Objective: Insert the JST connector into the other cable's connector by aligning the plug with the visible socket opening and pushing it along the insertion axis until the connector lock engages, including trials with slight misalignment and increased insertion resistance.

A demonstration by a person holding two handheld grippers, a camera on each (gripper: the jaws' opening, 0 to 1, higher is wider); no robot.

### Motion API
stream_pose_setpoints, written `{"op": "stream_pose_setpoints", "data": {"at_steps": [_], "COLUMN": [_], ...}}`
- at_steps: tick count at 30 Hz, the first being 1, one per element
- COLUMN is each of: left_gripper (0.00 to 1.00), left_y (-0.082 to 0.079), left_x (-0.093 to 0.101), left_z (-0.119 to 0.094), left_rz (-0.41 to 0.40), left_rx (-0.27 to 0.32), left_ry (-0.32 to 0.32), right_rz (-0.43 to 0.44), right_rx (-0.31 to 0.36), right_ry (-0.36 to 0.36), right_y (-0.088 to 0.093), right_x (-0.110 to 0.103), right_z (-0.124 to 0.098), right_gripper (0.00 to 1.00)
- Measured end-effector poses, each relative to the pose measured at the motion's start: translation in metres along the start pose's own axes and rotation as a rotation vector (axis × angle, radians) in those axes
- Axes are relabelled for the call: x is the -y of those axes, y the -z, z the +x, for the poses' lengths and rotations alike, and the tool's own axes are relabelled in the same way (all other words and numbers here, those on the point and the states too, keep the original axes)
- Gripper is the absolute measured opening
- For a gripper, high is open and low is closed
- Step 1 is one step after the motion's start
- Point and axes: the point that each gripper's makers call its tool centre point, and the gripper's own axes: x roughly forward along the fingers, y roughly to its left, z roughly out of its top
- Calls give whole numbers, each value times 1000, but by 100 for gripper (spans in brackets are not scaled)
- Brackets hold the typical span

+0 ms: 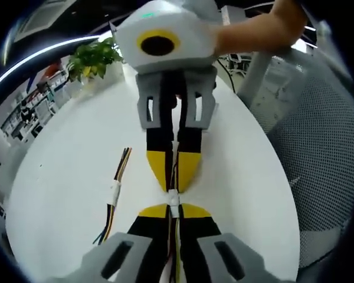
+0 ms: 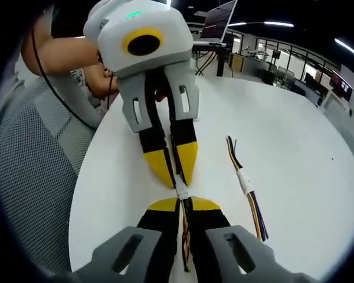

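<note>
left gripper (image 1: 173,207) | right gripper (image 2: 183,203) | tip-to-tip, each clamping connector (image 1: 173,197)

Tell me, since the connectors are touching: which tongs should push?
Left, narrowly: the white connector sits at the left tongs' shut tips, in line; the right tongs meet it head-on.

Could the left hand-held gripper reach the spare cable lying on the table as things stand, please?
Probably not yet: the left hand-held gripper is shut on a cable, its white plug meeting the right hand-held gripper. The spare cable lies apart, unobstructed.
</note>
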Motion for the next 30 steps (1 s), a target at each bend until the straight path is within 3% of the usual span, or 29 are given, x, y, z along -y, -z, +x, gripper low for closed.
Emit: {"op": "stream_pose_setpoints", "data": {"at_steps": [9, 16, 22, 26, 30], "left_gripper": [0, 0, 0, 8, 9], "left_y": [-11, -8, -8, -4, 0], "left_x": [-29, -38, -45, -48, -50], "left_z": [-7, 1, 3, 3, 0], "left_rz": [-16, -22, -80, -94, -123], "left_rx": [47, 30, 61, 52, 56], "left_ry": [-111, -151, -179, -195, -199], "right_rz": [0, -19, -24, -34, -43], "right_rx": [75, 82, 107, 106, 104], "right_ry": [87, 121, 136, 136, 139], "right_y": [-15, -10, -8, -5, -3], "right_x": [24, 34, 41, 42, 45], "right_z": [-15, -10, -7, -6, -6], "right_gripper": [3, 3, 3, 3, 3]}}
